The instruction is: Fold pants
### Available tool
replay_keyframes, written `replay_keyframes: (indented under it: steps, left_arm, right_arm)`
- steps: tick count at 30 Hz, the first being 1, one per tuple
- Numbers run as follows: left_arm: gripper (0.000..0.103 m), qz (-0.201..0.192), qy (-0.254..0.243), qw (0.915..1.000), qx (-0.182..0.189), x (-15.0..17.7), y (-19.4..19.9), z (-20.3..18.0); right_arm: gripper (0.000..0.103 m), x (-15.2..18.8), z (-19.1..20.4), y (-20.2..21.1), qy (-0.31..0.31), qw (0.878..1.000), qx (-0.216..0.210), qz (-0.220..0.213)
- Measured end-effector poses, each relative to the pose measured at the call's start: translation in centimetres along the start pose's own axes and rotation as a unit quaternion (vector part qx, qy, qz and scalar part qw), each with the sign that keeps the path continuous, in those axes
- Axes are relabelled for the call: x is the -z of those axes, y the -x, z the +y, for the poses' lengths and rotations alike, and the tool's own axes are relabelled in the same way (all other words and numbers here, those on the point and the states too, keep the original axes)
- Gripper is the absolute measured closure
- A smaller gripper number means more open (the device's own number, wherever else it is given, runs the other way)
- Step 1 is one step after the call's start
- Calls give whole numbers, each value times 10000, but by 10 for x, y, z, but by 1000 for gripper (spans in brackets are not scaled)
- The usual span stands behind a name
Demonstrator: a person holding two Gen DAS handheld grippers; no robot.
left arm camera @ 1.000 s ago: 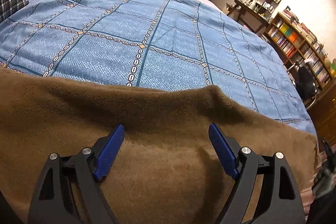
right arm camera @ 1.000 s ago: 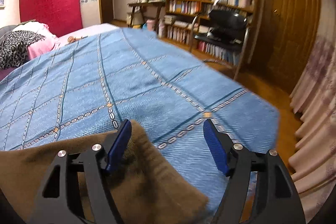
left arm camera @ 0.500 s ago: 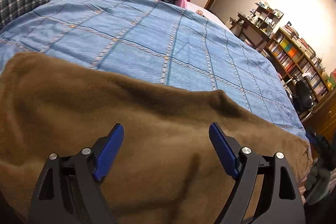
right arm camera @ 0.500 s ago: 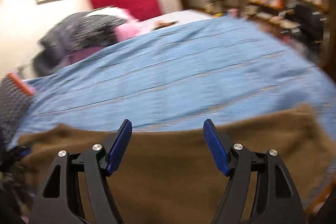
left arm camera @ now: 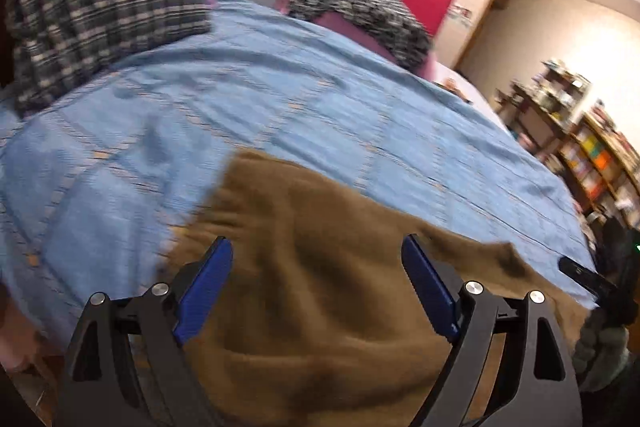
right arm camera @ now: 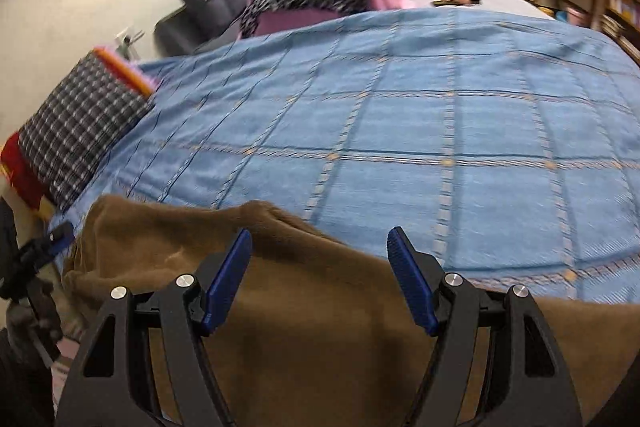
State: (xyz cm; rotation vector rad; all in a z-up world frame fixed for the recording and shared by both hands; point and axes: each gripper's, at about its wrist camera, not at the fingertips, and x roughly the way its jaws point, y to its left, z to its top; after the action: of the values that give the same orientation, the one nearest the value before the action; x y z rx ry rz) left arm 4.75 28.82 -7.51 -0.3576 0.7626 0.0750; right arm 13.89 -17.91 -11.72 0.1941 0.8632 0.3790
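The brown fleece pants (left arm camera: 320, 299) lie spread along the near edge of the bed (left arm camera: 360, 115), on its blue checked bedspread. They look soft, thick and limp, likely light but prone to sagging and bunching, so an edge or corner, such as the corner at the far left (right arm camera: 100, 211), seems the best hold. The left gripper (left arm camera: 316, 279) has just been opening; its fingers stand released above the cloth. The right gripper (right arm camera: 320, 267) likewise hangs released, gripping nothing.
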Motion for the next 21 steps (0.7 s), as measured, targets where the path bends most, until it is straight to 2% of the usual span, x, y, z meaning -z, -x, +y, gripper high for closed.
replay_keyframes:
  steps: [5, 7, 11, 16, 18, 20, 21]
  left_arm:
    - [17, 180, 311, 9993, -57, -11, -12, 38]
    - [17, 396, 376, 9984, 172, -18, -23, 47]
    - [17, 907, 171, 9945, 494, -32, -56, 47]
    - [14, 1533, -167, 9865, 557, -33, -92, 41]
    - [14, 1611, -293, 9846, 604, -33, -96, 38]
    - [15, 1597, -320, 9841, 708, -31, -95, 37]
    - [21, 1595, -301, 9839, 743, -30, -95, 38]
  right_arm:
    - [31, -2, 19, -37, 136, 9993, -56, 343]
    - [31, -4, 20, -51, 126, 9985, -118, 518]
    - [31, -8, 22, -76, 117, 9968, -108, 789]
    - [31, -9, 27, -98, 49, 9938, -338, 1057]
    - [37, -7, 31, -104, 129, 9930, -352, 1123]
    - [62, -5, 36, -108, 263, 9913, -299, 1253]
    - [68, -5, 37, -107, 286, 9912, -346, 1248]
